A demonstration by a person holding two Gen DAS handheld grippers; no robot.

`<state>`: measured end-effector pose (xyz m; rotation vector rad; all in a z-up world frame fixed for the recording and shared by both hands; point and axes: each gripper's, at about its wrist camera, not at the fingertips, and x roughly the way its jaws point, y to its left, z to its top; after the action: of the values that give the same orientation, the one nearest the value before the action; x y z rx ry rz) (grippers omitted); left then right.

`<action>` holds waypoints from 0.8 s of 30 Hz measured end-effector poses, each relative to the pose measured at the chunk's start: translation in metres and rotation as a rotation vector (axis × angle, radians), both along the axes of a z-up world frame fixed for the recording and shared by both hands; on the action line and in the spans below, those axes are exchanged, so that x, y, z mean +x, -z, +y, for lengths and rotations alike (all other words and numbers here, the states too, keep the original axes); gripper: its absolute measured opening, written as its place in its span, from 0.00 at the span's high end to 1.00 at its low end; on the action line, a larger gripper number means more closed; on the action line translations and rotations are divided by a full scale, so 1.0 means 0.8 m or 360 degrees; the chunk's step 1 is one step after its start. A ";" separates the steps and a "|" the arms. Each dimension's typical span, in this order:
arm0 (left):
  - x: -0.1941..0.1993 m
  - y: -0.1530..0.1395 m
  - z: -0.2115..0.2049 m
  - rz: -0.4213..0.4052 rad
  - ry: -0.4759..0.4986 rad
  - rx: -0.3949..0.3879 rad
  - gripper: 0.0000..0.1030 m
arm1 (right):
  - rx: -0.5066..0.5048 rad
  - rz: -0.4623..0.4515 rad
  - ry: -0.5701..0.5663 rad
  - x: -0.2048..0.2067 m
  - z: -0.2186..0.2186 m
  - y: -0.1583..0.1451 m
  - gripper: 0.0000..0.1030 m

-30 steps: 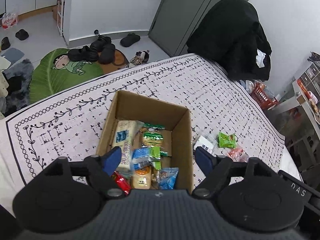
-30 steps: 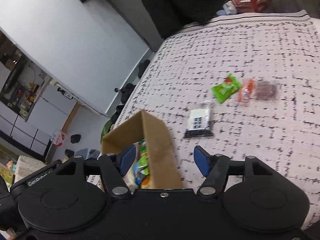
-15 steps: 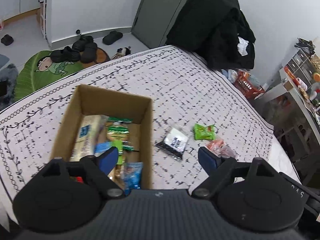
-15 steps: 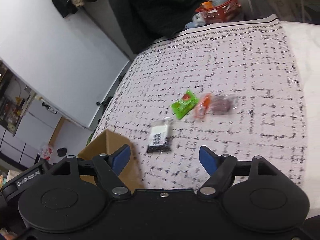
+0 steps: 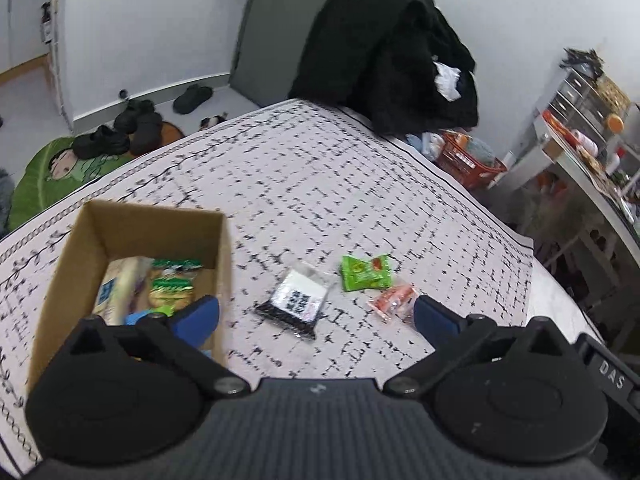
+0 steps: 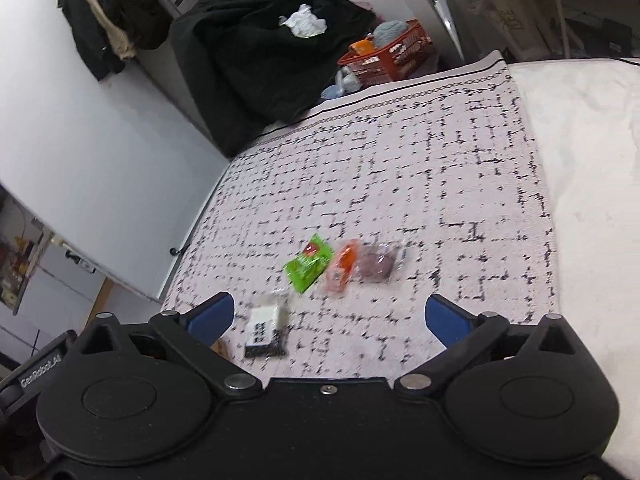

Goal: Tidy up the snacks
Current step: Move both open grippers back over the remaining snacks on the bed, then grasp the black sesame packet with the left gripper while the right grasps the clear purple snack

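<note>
A cardboard box (image 5: 160,220) holding several snack packets sits at the left of the patterned cloth (image 5: 320,184). Right of it lie a black-and-white packet (image 5: 298,300), a green packet (image 5: 366,273) and an orange-and-clear packet (image 5: 394,300). My left gripper (image 5: 316,314) hovers above the cloth with jaws opening wide and nothing between them; the black-and-white packet lies below the gap. In the right wrist view the same black-and-white packet (image 6: 266,330), green packet (image 6: 309,263) and orange-and-clear packet (image 6: 360,266) lie ahead of my right gripper (image 6: 330,318), whose jaws are opening, empty.
A black coat (image 5: 388,52) is heaped on a chair beyond the far edge. An orange basket (image 5: 466,156) stands on the floor at the right, beside shelving (image 5: 588,120). Shoes (image 5: 132,128) and a green mat (image 5: 52,172) lie on the floor at the left. A white mattress surface (image 6: 592,184) borders the cloth.
Both grippers have swung right, from over the box toward the loose packets. Both sets of jaws have spread wider. The box has slid leftward in both views and left the right wrist view.
</note>
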<state>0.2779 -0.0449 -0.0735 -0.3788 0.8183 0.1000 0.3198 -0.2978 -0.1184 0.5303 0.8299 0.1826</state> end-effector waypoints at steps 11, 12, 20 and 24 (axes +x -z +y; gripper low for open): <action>0.038 0.020 -0.030 0.0068 0.0056 0.0104 0.00 | 0.0141 0.0056 0.0065 0.025 -0.019 0.043 0.06; 0.041 0.023 -0.032 0.0066 0.0062 0.0113 0.00 | 0.0150 0.0058 0.0065 0.027 -0.019 0.049 0.07; 0.068 0.053 -0.042 0.0078 0.0099 0.0191 0.04 | 0.0217 0.0131 0.0063 0.049 -0.023 0.088 0.21; 0.082 0.071 -0.049 0.0113 0.0116 0.0245 0.10 | 0.0236 0.0149 0.0040 0.063 -0.021 0.102 0.28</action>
<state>0.3438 -0.0839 -0.1302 -0.2009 0.8878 0.1082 0.3703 -0.3146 -0.1997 0.6925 0.9048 0.1987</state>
